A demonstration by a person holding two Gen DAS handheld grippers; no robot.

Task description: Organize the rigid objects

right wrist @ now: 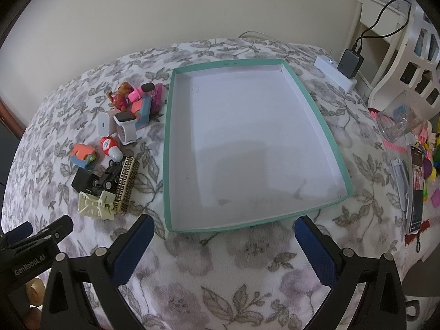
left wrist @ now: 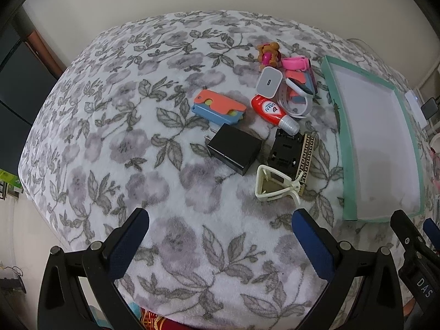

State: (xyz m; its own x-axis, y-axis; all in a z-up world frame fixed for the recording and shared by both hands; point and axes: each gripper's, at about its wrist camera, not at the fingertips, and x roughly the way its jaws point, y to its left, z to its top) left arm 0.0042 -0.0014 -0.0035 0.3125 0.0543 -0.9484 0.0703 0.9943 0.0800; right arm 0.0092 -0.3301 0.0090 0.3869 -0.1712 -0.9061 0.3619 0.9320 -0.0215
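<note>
small rigid objects, among them a black rectangular charger block (left wrist: 234,148) and a cream plastic clip (left wrist: 275,185), lie clustered left of the shallow teal-rimmed cardboard tray (right wrist: 310,96), which holds nothing. sorting not begun. left gripper (left wrist: 220,217) and right gripper (right wrist: 224,224): jaws spread, holding nothing.

Black left tool (left wrist: 220,221) and right tool (right wrist: 224,228), blue textured pads, silver pins, perhaps rivets.

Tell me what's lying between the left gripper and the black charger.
Nothing: in the left wrist view, only bare floral blanket lies between the open left gripper and the black charger.
</note>
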